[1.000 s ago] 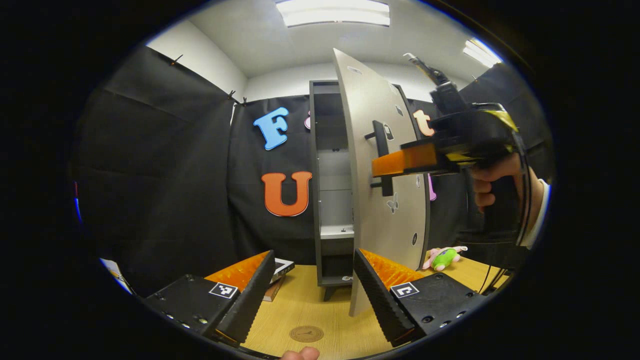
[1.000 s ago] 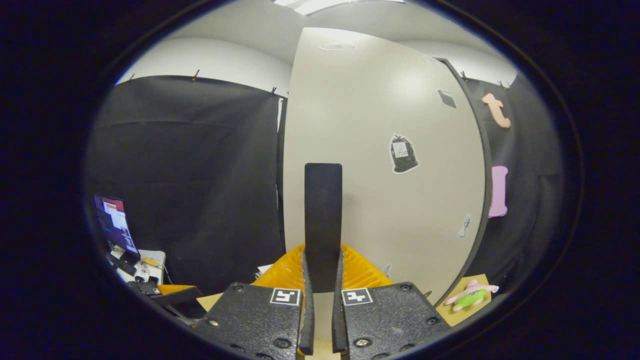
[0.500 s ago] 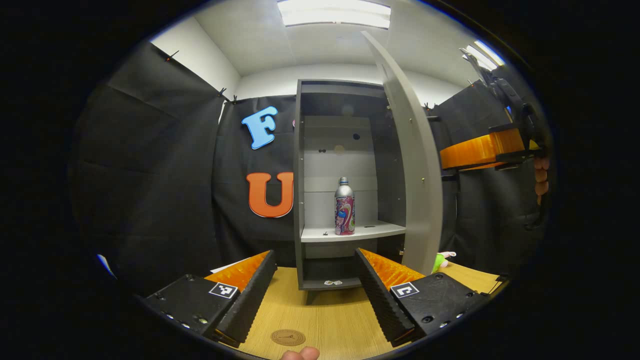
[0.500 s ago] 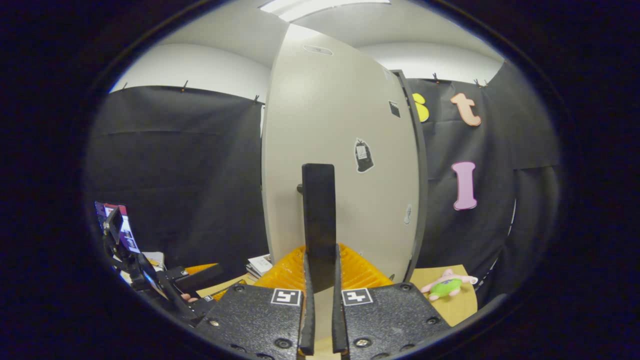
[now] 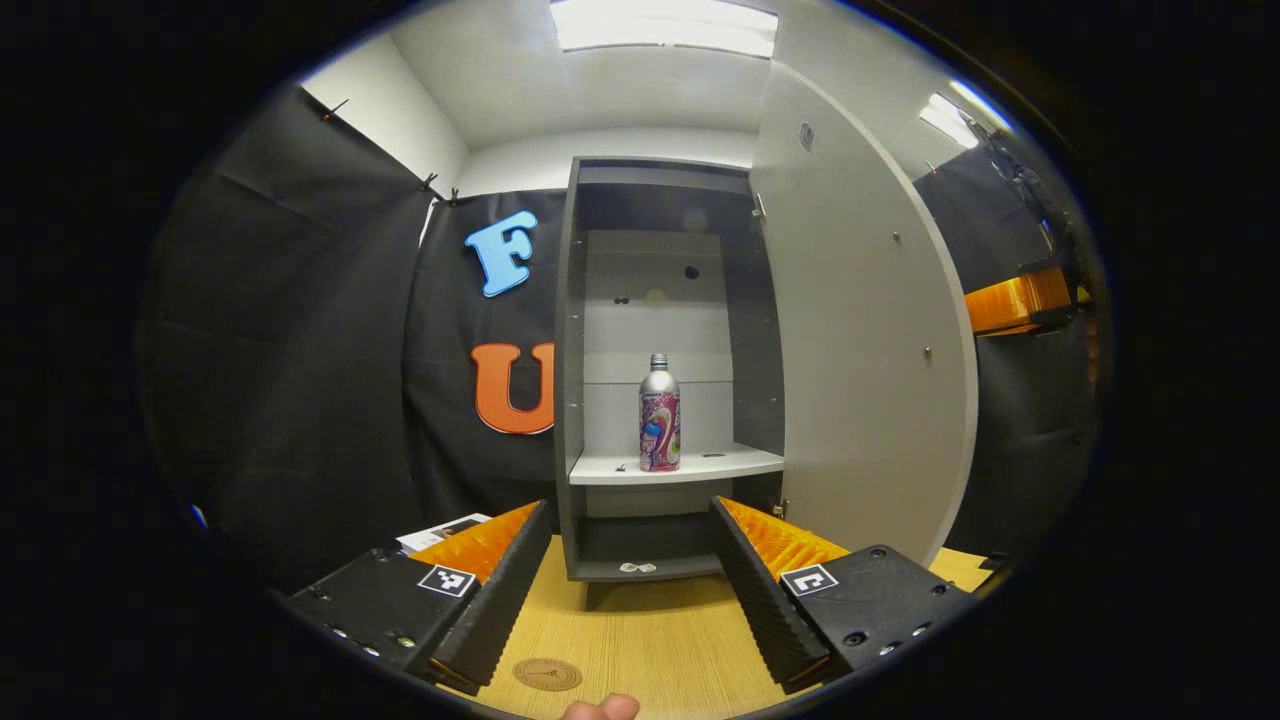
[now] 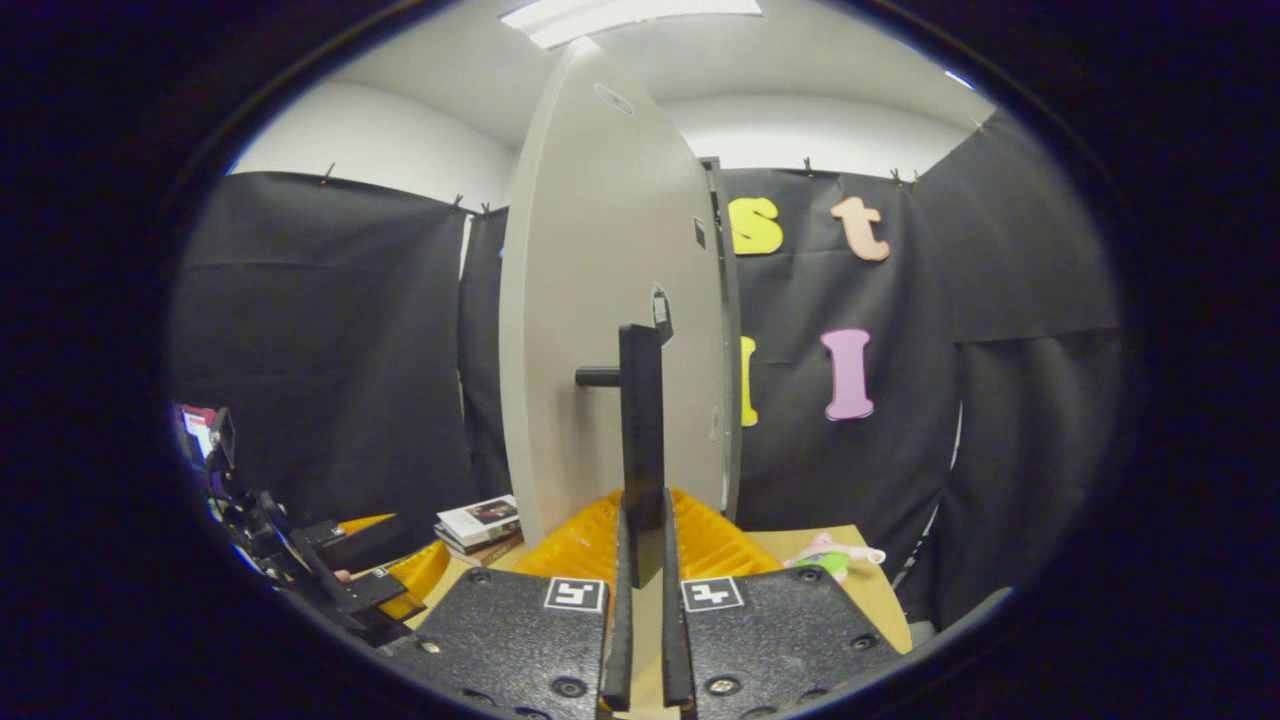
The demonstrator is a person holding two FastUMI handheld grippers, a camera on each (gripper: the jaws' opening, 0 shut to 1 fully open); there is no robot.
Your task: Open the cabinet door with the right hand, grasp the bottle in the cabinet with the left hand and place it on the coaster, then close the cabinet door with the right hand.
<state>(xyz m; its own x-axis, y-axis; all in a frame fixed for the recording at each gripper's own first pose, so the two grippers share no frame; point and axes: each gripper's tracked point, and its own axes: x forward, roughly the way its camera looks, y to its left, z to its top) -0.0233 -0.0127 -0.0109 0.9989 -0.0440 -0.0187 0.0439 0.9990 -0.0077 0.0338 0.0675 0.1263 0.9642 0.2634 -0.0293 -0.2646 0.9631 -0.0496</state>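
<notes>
With right tongs [image 6: 640,640] clamping the door handle [image 6: 640,440] and left tongs [image 5: 630,590] spread wide, the aluminium bottle [image 5: 659,413] looks light, rigid and slick; grip mid-body.

Left gripper [image 5: 630,590] gapes; right gripper [image 6: 641,620] pinched closed.

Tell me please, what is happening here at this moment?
A person works with two handheld grippers. The right gripper is shut on the handle of the cabinet door, which stands wide open. The left gripper is open and faces the bottle on the shelf. The coaster lies on the table.
</notes>
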